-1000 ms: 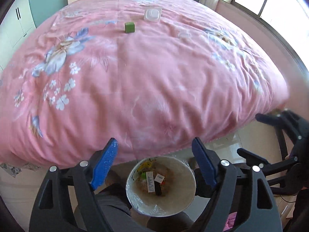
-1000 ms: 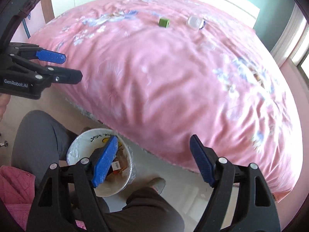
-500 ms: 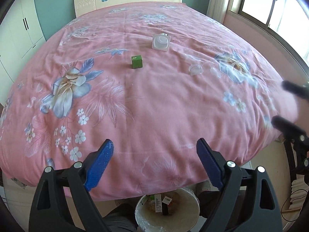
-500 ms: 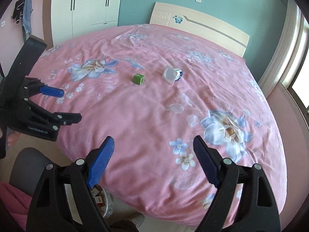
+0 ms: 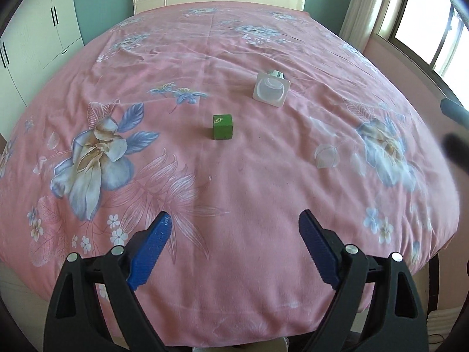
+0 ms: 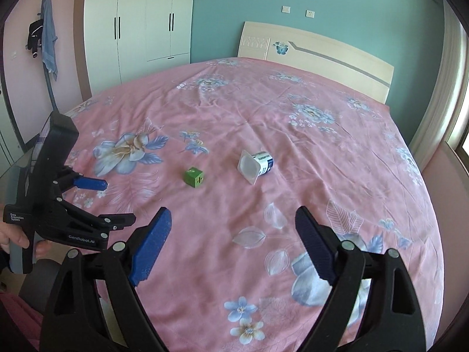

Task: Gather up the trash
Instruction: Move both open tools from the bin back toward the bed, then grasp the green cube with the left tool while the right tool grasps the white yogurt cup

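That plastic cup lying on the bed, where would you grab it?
Probably across its round body, coming down from above. The cup lies on its side on the bedspread, its wide square rim facing the open right gripper, so the labelled wall behind the rim gives the pads two opposite sides.

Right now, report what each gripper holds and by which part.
Nothing. The left gripper and right gripper have just been opening, empty; the green cube and plastic cup lie untouched on the bed.
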`<state>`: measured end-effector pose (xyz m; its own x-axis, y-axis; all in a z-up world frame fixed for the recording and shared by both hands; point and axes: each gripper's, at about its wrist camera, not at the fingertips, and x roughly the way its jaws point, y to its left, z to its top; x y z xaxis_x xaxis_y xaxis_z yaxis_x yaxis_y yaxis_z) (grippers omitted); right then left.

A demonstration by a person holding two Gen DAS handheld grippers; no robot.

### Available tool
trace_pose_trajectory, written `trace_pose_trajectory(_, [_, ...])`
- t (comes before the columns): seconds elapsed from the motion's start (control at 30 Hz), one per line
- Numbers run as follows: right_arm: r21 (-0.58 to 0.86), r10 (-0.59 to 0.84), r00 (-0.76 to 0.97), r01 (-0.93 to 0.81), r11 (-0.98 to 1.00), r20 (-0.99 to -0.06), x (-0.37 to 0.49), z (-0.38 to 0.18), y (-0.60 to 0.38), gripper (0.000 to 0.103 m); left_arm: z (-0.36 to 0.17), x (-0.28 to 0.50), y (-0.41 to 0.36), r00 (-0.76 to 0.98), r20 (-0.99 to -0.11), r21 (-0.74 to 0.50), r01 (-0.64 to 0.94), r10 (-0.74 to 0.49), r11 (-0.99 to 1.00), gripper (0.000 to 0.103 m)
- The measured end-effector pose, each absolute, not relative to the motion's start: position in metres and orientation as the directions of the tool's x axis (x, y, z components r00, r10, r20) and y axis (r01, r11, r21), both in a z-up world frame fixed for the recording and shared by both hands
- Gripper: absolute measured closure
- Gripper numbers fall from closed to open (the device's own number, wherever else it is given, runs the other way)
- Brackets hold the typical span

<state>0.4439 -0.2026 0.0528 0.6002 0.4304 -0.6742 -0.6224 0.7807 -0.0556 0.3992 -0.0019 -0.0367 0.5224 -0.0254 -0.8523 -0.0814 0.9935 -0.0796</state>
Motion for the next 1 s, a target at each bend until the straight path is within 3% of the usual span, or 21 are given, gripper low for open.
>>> trace_pose_trajectory(0.47, [-0.089, 0.497, 0.525, -0.744, 0.663, -0.691, 0.589, -0.001, -0.161, 0.017, -0.096, 0.505, 0.023, 0.501, -0.863, -0.099, -0.302, 0.07, 0.948, 0.013])
trace_pose_trajectory(0.8, [-0.045, 0.461, 0.406, -0.787, 0.615, -0.789, 0.688, -0.092, -0.115, 0.017, -0.127, 0.548, 0.022, 0.519, -0.851, -0.096, -0.3, 0.078, 0.949, 0.013])
trace_pose_trajectory(1.0, [0.056, 0.501, 0.317, -0.8, 0.597, -0.805, 0.716, -0.129, -0.1, 0.017, -0.14, 0.563, 0.024, 0.532, -0.843, -0.089, -0.289, 0.083, 0.953, 0.013])
